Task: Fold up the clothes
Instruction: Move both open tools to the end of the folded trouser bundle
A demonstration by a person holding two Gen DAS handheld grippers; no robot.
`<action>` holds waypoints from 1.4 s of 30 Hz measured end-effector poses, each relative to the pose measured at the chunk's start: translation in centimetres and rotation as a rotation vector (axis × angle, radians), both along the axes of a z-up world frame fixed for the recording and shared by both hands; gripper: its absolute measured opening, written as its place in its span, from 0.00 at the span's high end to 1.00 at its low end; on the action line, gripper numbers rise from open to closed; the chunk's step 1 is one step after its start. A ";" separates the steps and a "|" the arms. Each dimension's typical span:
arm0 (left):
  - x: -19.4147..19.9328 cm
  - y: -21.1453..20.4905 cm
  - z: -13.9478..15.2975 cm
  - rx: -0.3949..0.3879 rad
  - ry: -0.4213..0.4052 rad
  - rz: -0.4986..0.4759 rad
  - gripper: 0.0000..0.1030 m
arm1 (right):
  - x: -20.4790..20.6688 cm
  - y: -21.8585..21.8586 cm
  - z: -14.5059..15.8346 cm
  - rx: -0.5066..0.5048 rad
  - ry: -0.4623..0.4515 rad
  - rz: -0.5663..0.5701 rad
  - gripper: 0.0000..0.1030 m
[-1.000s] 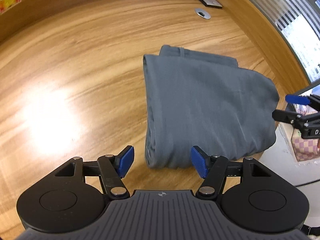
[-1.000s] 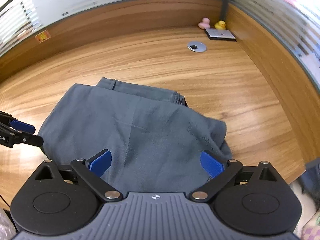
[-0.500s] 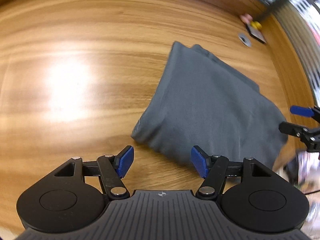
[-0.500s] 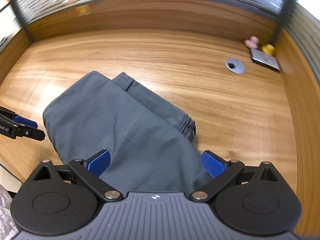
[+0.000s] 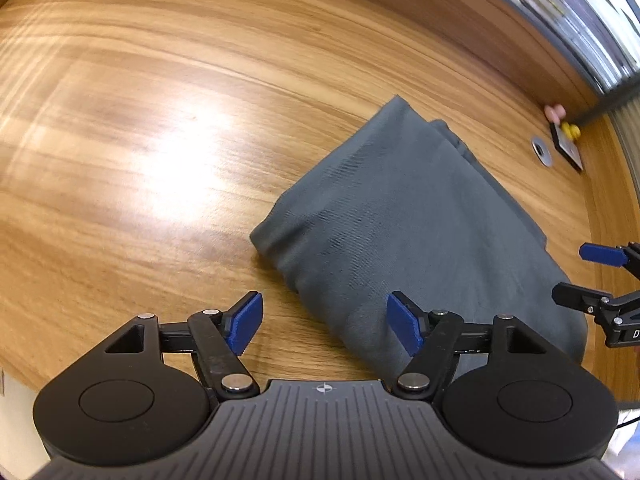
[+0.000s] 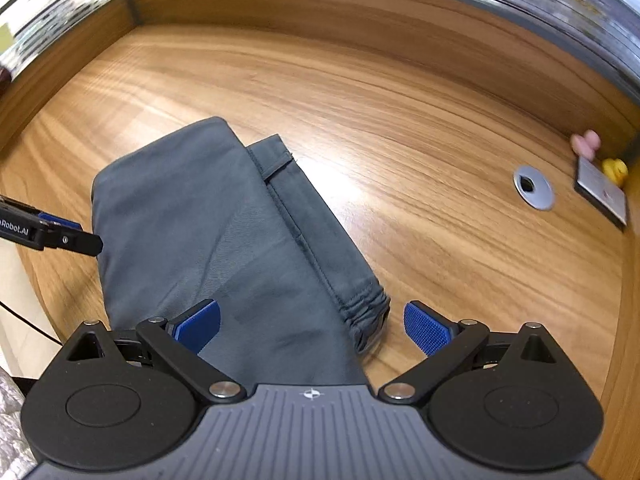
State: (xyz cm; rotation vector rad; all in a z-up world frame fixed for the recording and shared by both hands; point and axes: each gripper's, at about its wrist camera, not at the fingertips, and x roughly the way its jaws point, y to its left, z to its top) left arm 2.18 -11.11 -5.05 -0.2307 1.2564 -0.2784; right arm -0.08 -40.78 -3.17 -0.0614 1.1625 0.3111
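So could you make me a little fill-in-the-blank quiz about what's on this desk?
1. The folded garment is ____ in colour.
2. It lies on a ____ desk.
3. The pads on the left gripper are ____.
4. Beside the pink toy sits a ____ duck.

Answers: grey; wooden; blue; yellow

The left claw (image 5: 324, 322), jaws just widening, hangs over the near corner of folded grey trousers (image 5: 408, 232) on the bench (image 5: 140, 140).

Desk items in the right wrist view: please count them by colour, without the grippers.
Grey-blue: 1, folded garment
Pink: 1, small toy
Yellow: 1, small toy
Silver: 2, cable grommet, flat plate
Total: 5
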 end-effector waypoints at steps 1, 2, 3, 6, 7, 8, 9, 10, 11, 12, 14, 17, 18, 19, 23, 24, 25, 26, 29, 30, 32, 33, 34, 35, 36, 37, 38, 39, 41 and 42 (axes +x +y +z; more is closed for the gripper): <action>-0.1 0.1 -0.1 -0.001 0.002 0.016 0.30 | 0.2 0.0 -0.1 0.002 0.002 0.010 0.02; -0.1 0.2 -0.1 -0.003 0.005 0.030 0.29 | 0.3 -0.1 -0.2 0.004 0.005 0.021 0.02; -0.2 0.2 -0.2 -0.002 0.005 0.032 0.29 | 0.5 -0.1 -0.4 0.008 0.011 0.034 0.01; 0.0 0.5 -0.4 -0.008 0.010 0.059 0.28 | 0.9 -0.2 -1.1 0.015 0.027 0.074 0.01; 0.1 0.6 -0.6 -0.010 0.014 0.070 0.28 | 1.0 -0.2 -1.3 0.015 0.031 0.088 0.01; 0.3 0.5 -0.8 -0.008 0.018 0.082 0.28 | 1.1 -0.2 -1.5 0.015 0.036 0.100 0.01; 0.2 0.6 -0.8 -0.008 0.018 0.083 0.28 | 1.2 -0.2 -1.8 0.015 0.041 0.110 0.01; 0.5 0.5 -1.0 -0.010 0.019 0.093 0.28 | 1.3 -0.3 -2.0 0.015 0.047 0.120 0.01; 0.6 0.4 -1.0 -0.014 0.018 0.096 0.28 | 1.4 -0.4 -2.4 0.018 0.056 0.129 0.01; 0.7 0.3 -1.1 -0.018 0.019 0.099 0.28 | 1.6 -0.5 -2.8 0.021 0.066 0.139 0.01; 0.9 0.2 -1.3 -0.024 0.020 0.101 0.28 | 1.8 -0.7 -3.4 0.026 0.083 0.152 0.01; 1.3 -0.1 -1.6 -0.031 0.014 0.104 0.27 | 2.0 -1.1 -4.2 0.036 0.105 0.179 0.01; 1.4 -0.1 -1.6 -0.032 0.012 0.104 0.27 | 2.1 -1.2 -4.3 0.042 0.107 0.186 0.01; 1.7 -0.1 -1.7 -0.035 0.012 0.106 0.27 | 2.2 -1.5 -4.4 0.053 0.111 0.191 0.01; 2.5 -0.6 -1.9 -0.032 0.018 0.100 0.27 | 2.8 -2.3 -5.1 0.107 0.143 0.217 0.01; 2.6 -0.6 -1.9 -0.031 0.017 0.096 0.26 | 2.9 -2.3 -5.2 0.114 0.149 0.225 0.01; 2.7 -0.7 -2.0 -0.029 0.019 0.096 0.26 | 3.0 -2.3 -5.3 0.117 0.151 0.234 0.01; 2.8 -0.8 -2.1 -0.028 0.022 0.095 0.25 | 3.0 -2.3 -5.4 0.119 0.153 0.242 0.01; 3.0 -0.9 -2.3 -0.028 0.027 0.097 0.25 | 3.4 -2.4 -5.7 0.134 0.169 0.257 0.01; 3.0 -0.8 -2.3 -0.029 0.028 0.099 0.24 | 3.5 -2.4 -5.8 0.140 0.176 0.260 0.01; 3.0 -0.9 -2.5 -0.033 0.032 0.103 0.24 | 3.7 -2.5 -6.1 0.149 0.186 0.267 0.01; 3.1 -0.9 -2.5 -0.035 0.035 0.104 0.23 | 3.9 -2.5 -6.3 0.159 0.195 0.269 0.01; 3.2 -0.9 -2.6 -0.035 0.039 0.105 0.23 | 4.0 -2.5 -6.5 0.168 0.202 0.271 0.01; 3.2 -1.0 -2.7 -0.035 0.041 0.105 0.23 | 4.2 -2.5 -6.6 0.173 0.205 0.272 0.01; 3.2 -1.0 -2.7 -0.034 0.042 0.105 0.22 | 4.3 -2.3 -6.7 0.174 0.204 0.278 0.01; 3.3 -1.1 -2.8 -0.035 0.044 0.105 0.21 | 4.3 -2.2 -6.8 0.174 0.203 0.284 0.01; 3.3 -1.2 -2.9 -0.037 0.045 0.105 0.21 | 4.3 -2.1 -6.7 0.173 0.202 0.289 0.01; 3.3 -1.2 -3.0 -0.039 0.046 0.107 0.20 | 4.4 -1.9 -6.8 0.172 0.201 0.293 0.01; 3.3 -1.1 -3.1 -0.047 0.052 0.113 0.20 | 4.4 -1.5 -6.9 0.166 0.195 0.301 0.00; 3.3 -1.2 -3.2 -0.049 0.055 0.114 0.19 | 4.4 -1.3 -6.9 0.164 0.191 0.305 0.00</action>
